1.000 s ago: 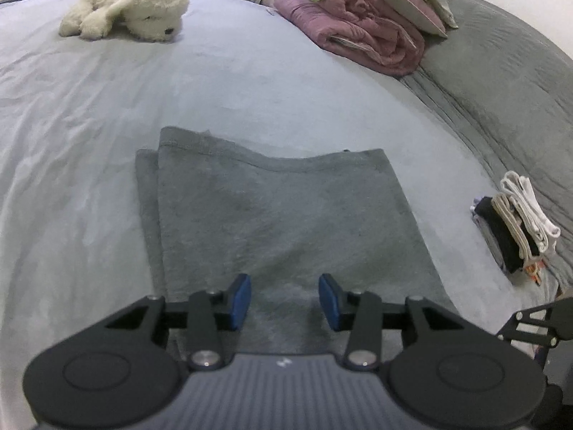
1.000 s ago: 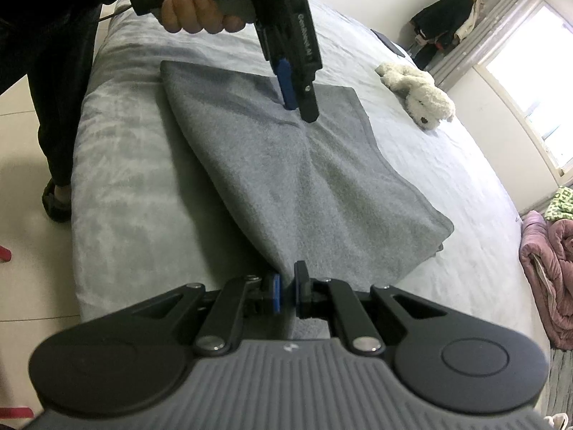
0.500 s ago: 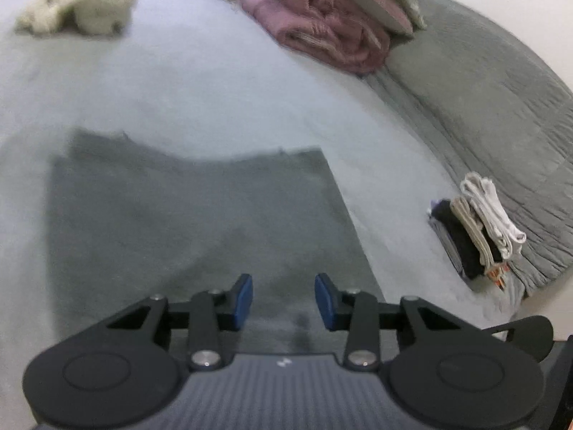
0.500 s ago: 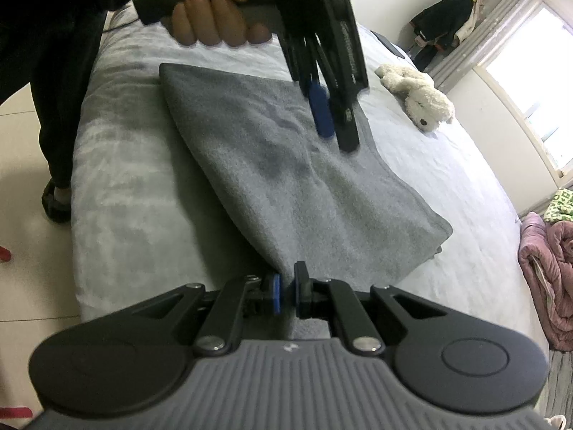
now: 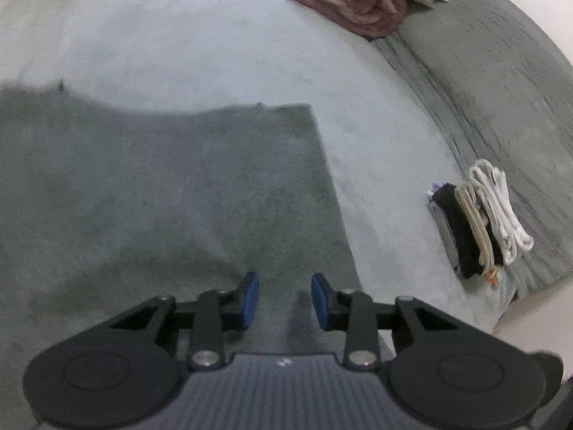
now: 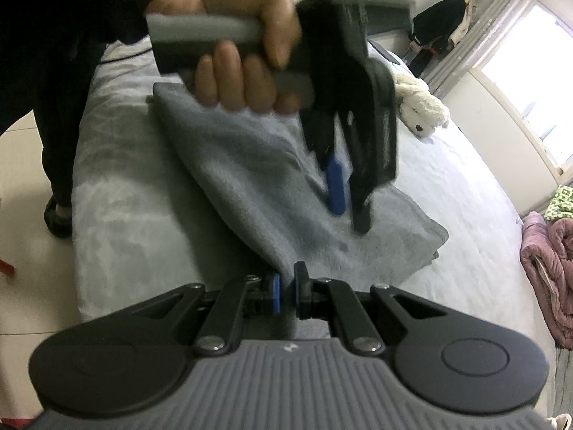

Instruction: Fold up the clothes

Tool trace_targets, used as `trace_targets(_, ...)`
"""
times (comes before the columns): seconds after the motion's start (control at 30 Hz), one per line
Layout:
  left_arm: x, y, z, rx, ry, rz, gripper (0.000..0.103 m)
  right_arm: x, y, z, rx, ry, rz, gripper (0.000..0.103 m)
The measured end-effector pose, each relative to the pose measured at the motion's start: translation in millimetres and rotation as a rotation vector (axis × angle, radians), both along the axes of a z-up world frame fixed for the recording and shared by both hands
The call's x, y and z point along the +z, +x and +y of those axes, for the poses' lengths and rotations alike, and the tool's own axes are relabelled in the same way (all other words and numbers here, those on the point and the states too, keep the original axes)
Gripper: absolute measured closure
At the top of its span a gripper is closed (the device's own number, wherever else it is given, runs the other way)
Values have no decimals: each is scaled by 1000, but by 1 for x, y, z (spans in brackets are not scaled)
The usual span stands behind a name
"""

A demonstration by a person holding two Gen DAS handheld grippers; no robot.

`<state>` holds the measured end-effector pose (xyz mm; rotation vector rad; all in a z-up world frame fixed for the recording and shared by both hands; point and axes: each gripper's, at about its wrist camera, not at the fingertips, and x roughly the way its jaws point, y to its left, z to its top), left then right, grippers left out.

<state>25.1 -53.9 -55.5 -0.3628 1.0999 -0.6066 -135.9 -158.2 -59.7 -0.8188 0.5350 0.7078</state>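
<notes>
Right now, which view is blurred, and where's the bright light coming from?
Left wrist view: smeared throughout, the folded grey fleece garment soft-edged, fisheye bending the bed's edge. Right wrist view: only the hand-held left gripper is motion-blurred; the window at upper right is blown out, the backlit dark sleeve nearly black.

White plush dog [image 6: 422,107] on the bed [image 6: 465,193]; pink blanket [image 5: 343,0] near grey pillow [image 5: 483,71].
</notes>
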Motion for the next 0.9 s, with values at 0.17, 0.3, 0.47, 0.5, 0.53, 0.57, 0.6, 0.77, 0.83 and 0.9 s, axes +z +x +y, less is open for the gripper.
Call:
trace_targets(0.17,5,2,-9,19,-42,21,67,1,0,-1,5,9,-1,96)
trace_targets(0.3,0,6,-36,4,-17,20,66,2,1,0,7,14,0,96)
trace_targets(0.47,4,6,-41,9,30,5,65,2,1,-1,3,23,4,96)
trace_targets(0.5,6,6,-37,11,32,13,65,2,0,-1,4,23,1,96)
trace_targets(0.53,8,6,-34,13,33,21,65,3,-1,0,6,24,-2,96)
trace_targets(0.57,14,4,-29,16,38,8,65,4,-2,0,7,26,-4,96)
trace_targets(0.6,22,-2,-22,11,44,-24,64,4,-2,-1,7,30,-5,96)
trace_targets(0.77,51,-47,28,-47,191,-184,53,4,-1,-3,3,44,-7,96)
trace_targets(0.83,56,-71,42,-70,271,-228,53,4,-1,-3,1,48,-7,96)
trace_targets(0.9,60,-93,51,-116,282,-252,51,5,1,-4,-3,57,-5,96)
